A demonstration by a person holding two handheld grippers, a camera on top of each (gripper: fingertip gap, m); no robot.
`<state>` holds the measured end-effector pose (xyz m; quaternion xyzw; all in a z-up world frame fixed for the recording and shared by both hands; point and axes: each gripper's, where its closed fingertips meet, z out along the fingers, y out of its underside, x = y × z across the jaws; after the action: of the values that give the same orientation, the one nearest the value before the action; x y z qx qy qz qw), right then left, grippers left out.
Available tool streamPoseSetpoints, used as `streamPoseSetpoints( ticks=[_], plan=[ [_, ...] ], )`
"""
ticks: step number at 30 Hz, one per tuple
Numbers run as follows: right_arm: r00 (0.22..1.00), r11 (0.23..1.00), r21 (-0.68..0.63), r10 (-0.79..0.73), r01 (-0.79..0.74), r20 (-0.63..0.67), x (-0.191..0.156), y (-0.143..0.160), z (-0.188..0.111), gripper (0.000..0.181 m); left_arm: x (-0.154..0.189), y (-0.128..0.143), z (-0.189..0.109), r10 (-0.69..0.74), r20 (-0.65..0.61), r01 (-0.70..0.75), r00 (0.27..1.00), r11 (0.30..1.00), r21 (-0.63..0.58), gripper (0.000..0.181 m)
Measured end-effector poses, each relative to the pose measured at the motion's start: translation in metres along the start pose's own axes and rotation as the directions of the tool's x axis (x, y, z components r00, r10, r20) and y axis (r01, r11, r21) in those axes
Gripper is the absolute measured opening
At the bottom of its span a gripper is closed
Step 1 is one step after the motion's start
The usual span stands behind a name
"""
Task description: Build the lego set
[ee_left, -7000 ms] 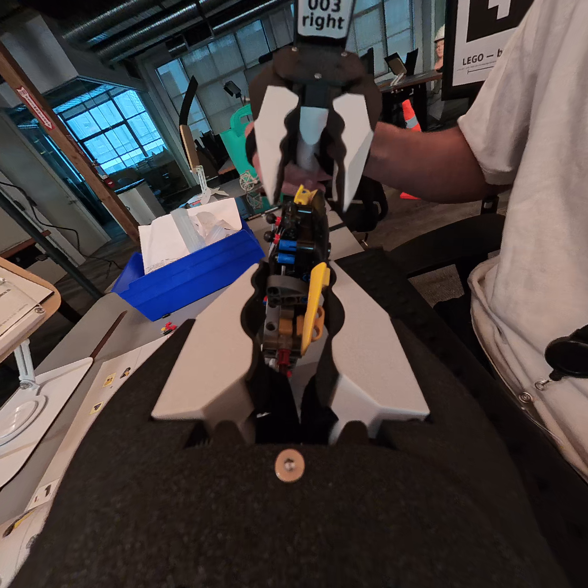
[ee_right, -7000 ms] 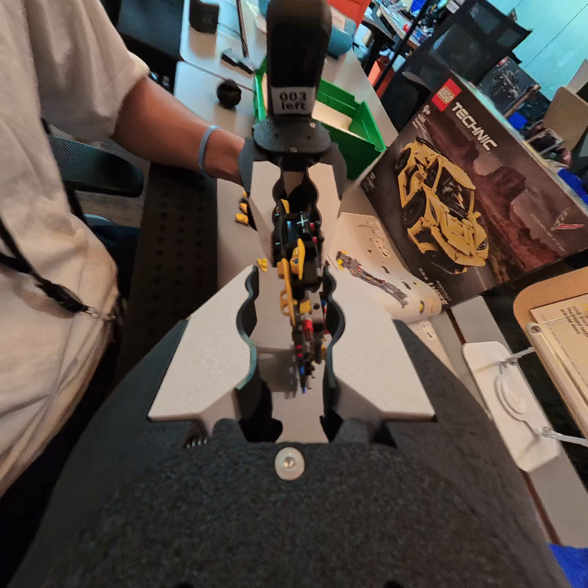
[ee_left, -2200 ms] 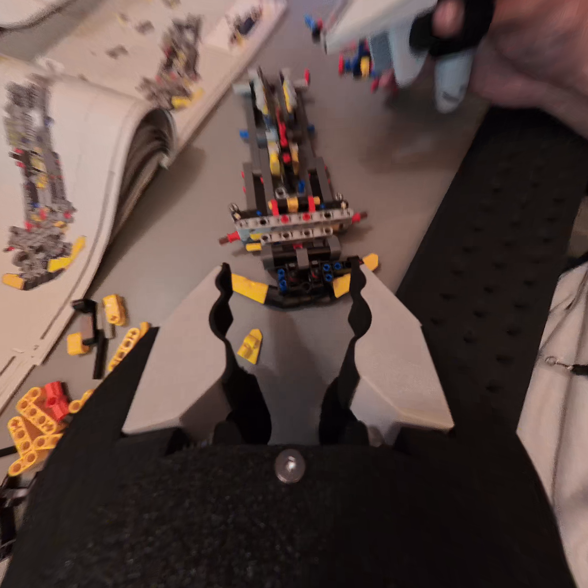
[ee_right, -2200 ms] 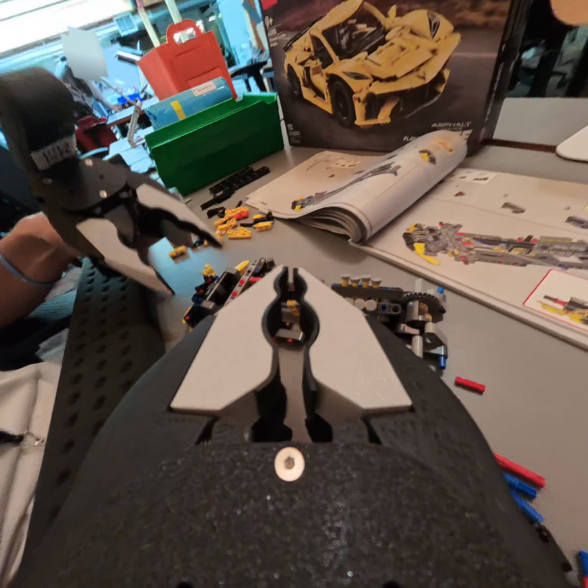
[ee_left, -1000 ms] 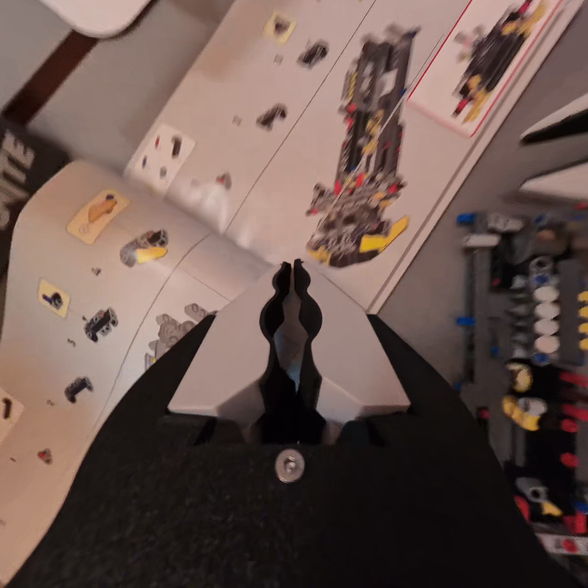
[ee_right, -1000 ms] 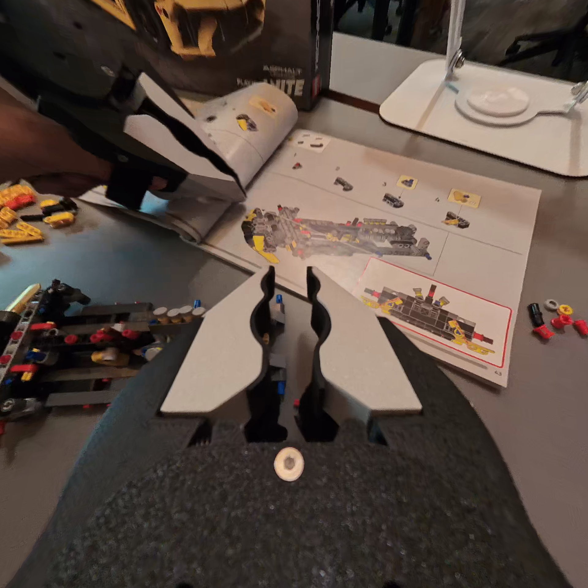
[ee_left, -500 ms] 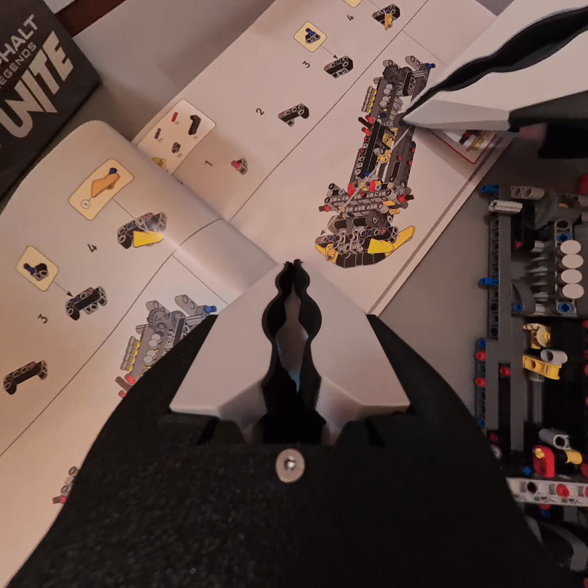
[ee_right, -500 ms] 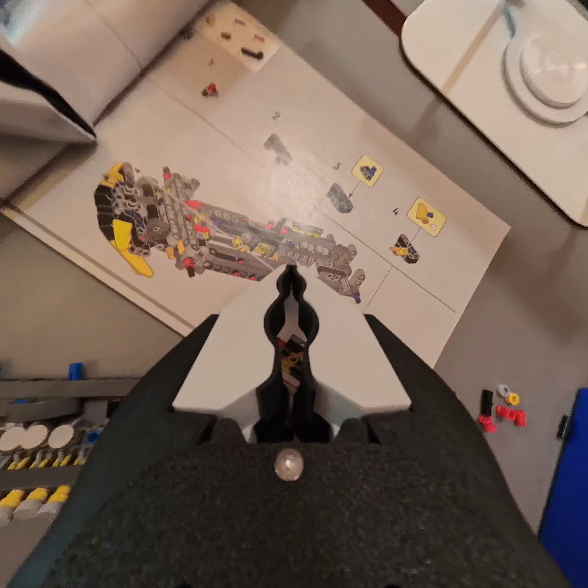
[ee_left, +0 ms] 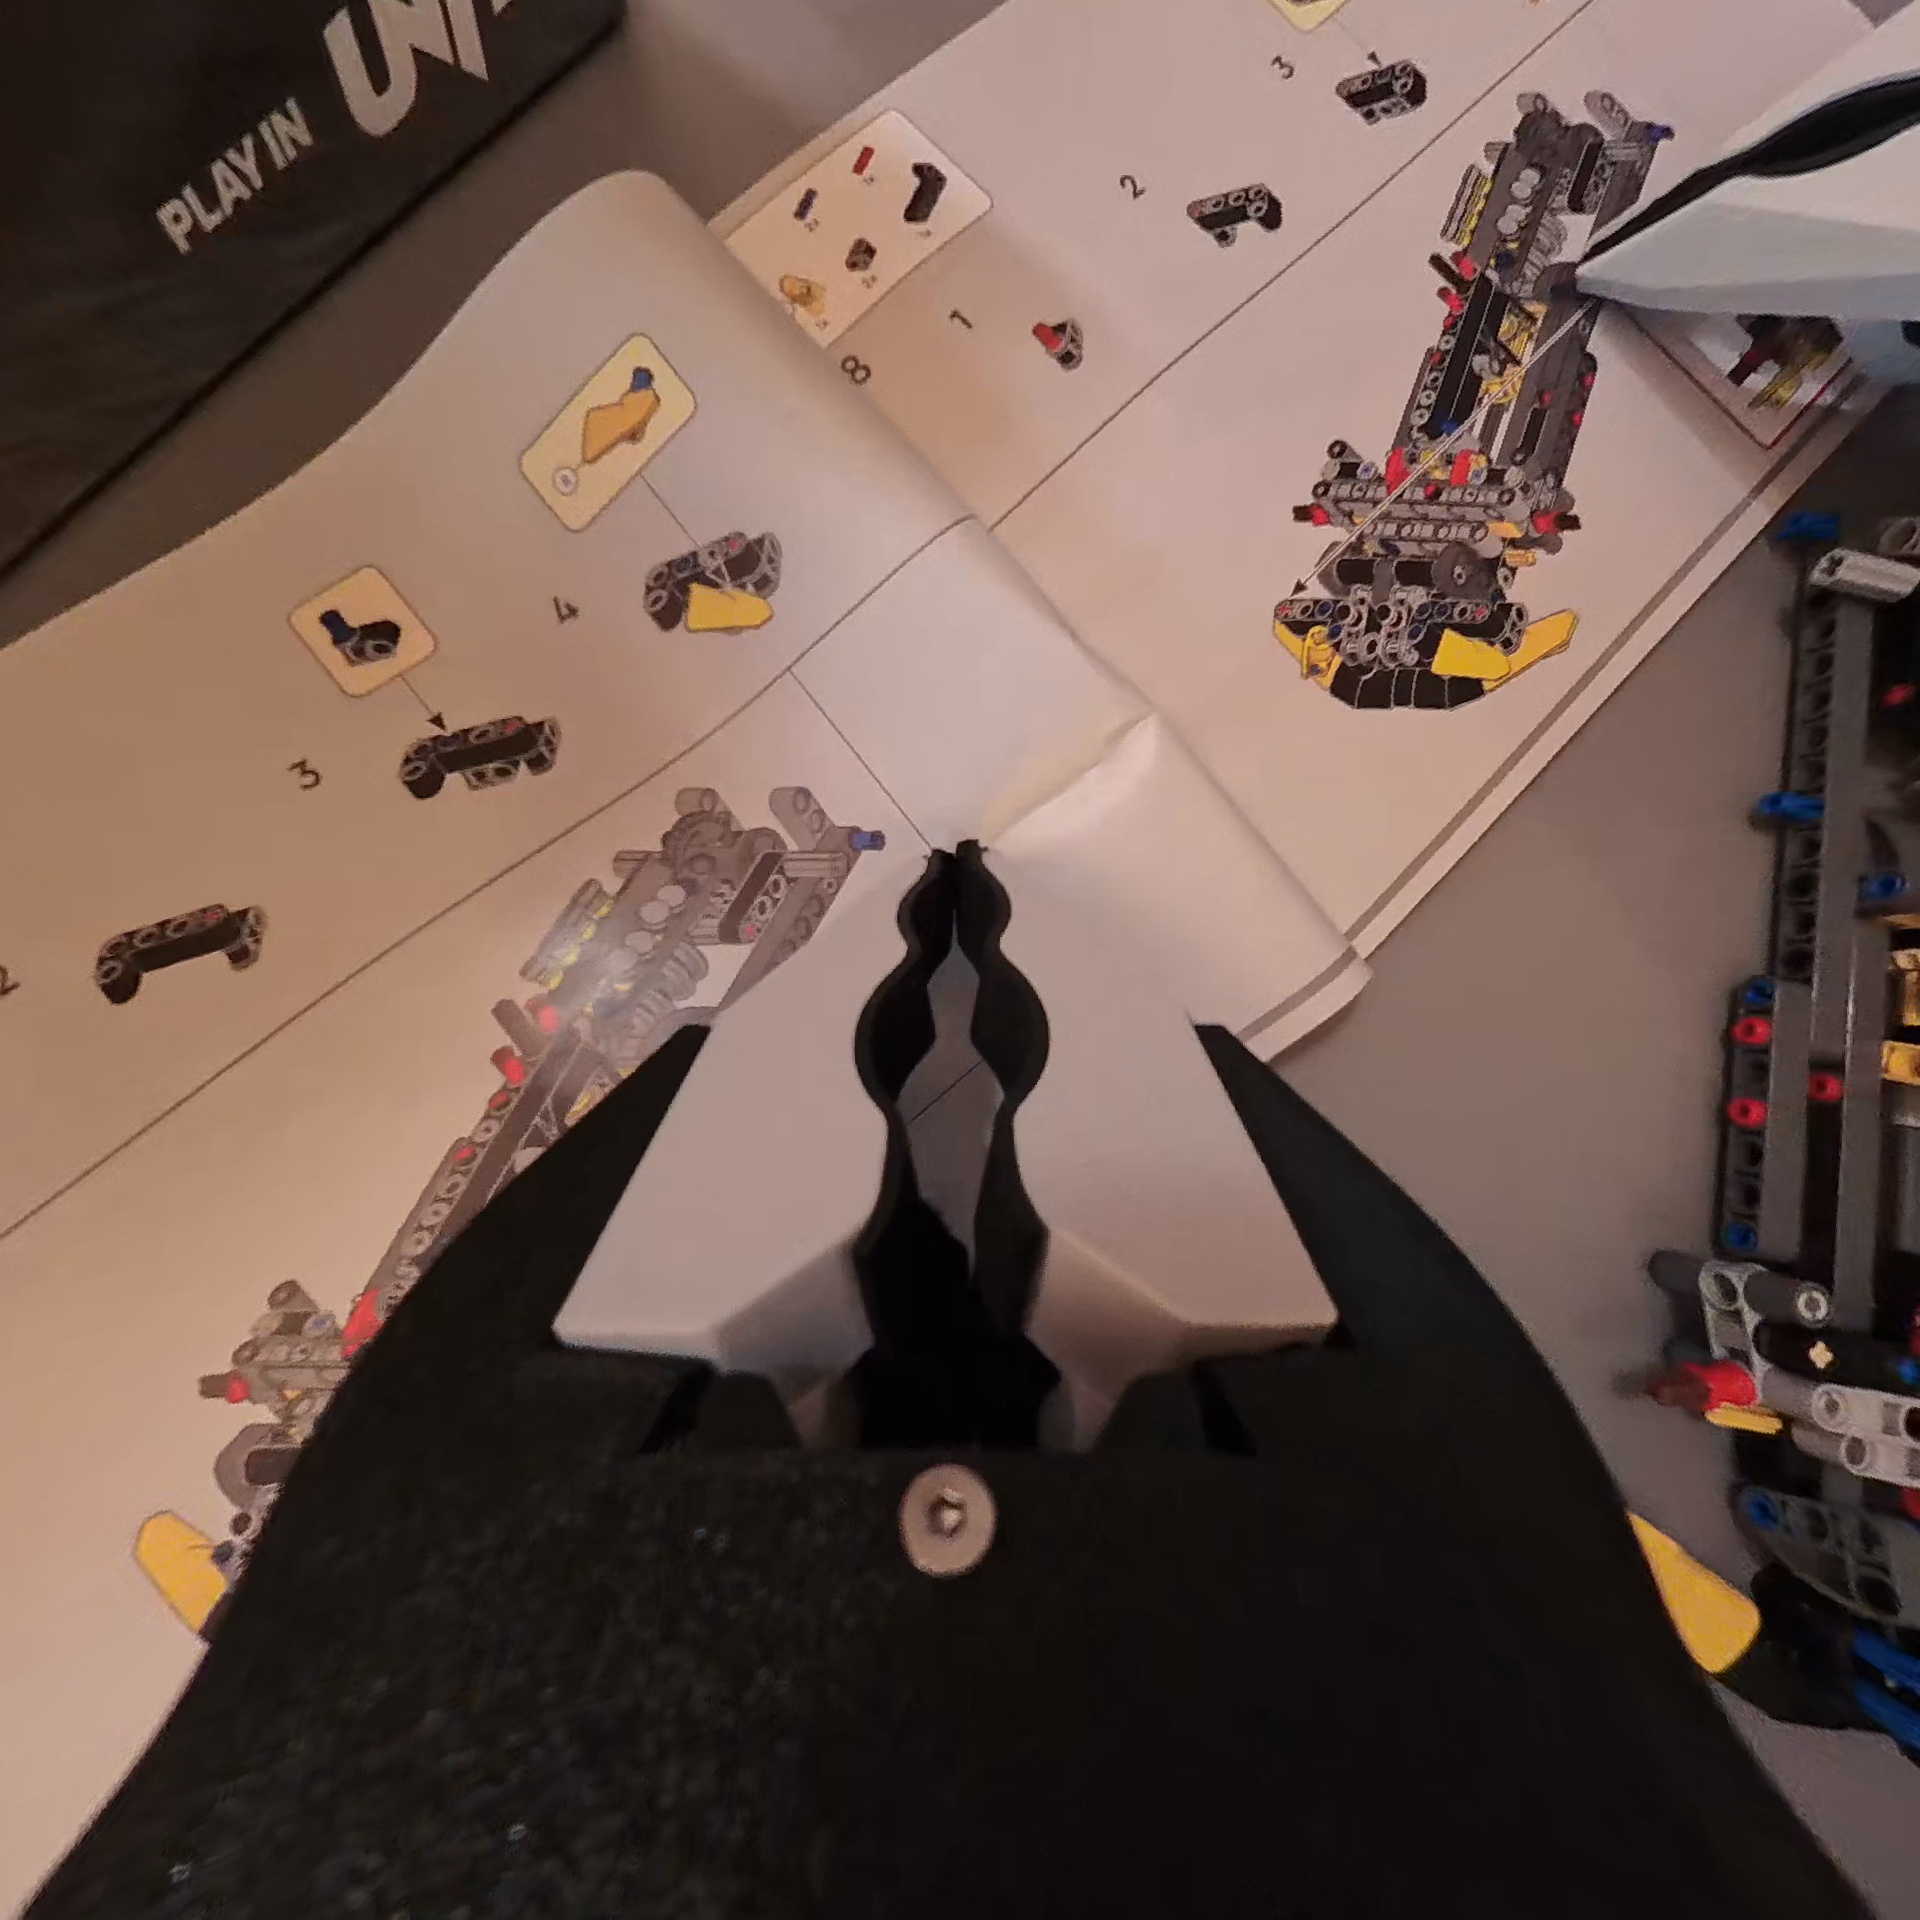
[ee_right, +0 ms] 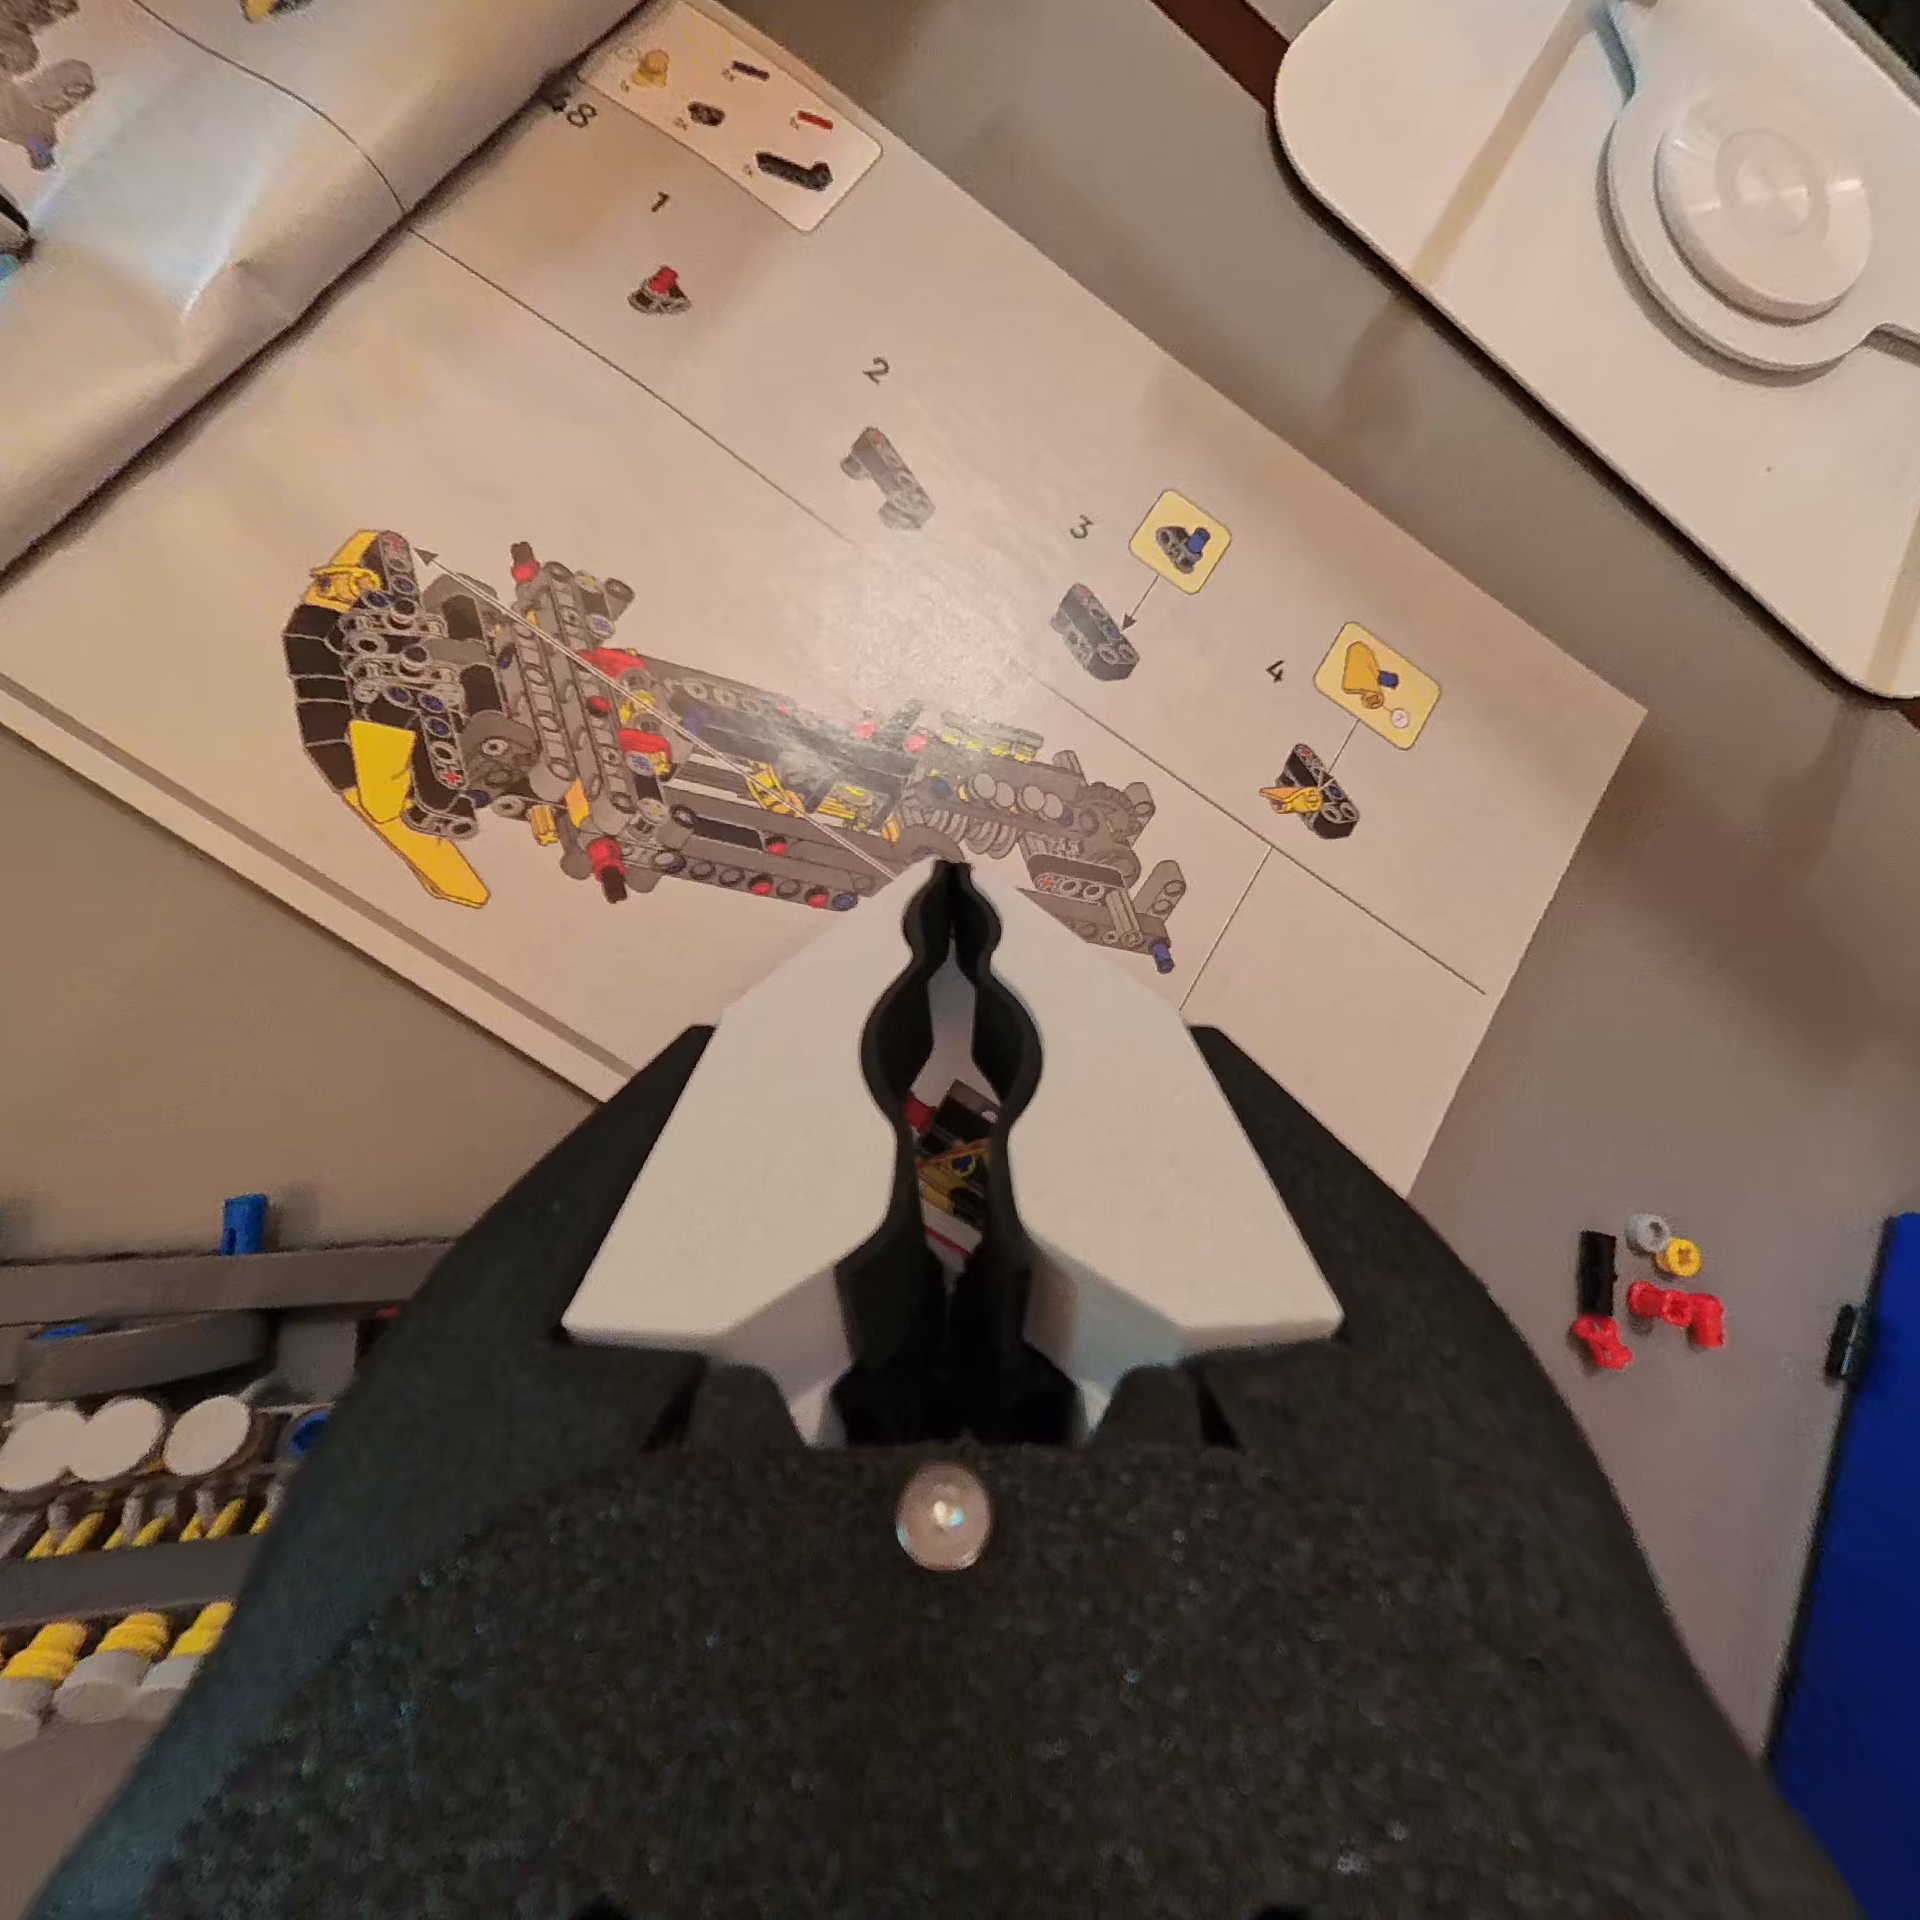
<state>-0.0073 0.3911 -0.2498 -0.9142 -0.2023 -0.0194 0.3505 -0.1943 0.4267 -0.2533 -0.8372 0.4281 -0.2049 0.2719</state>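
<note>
Left claw (ee_left: 954, 854): closed, empty, over the manual (ee_left: 935, 582).
Right claw (ee_right: 951, 871): closed, empty, over the same page.
Chassis (ee_left: 1829, 1039): just right of the left claw, long axis near-to-far.
Loose pins (ee_right: 1647, 1288): right of the right claw, nearer that hand.

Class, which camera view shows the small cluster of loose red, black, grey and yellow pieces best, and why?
The right wrist view: the loose pieces lie unobstructed on the grey table, right of the instruction booklet. The left wrist view does not show them.

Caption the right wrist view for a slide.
Shut right gripper points at the chassis drawing in the open instruction booklet.
</note>
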Motion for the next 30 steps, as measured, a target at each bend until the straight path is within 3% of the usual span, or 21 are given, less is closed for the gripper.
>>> streamPoseSetpoints(
  ticks=[25, 30],
  plan=[
    [0.997, 0.999, -0.032, 0.036, -0.038, -0.063, 0.012, 0.006, -0.006, 0.000, -0.005, 0.000, -0.002, -0.012, 0.028, 0.012, 1.000, 1.000, 0.007, 0.000],
    [0.993, 0.972, 0.210, 0.113, -0.104, -0.032, 0.012, -0.031, -0.054, 0.000, -0.002, -0.011, -0.014, -0.105, -0.046, 0.108, 0.993, 0.992, 0.063, 0.003]
  ],
)
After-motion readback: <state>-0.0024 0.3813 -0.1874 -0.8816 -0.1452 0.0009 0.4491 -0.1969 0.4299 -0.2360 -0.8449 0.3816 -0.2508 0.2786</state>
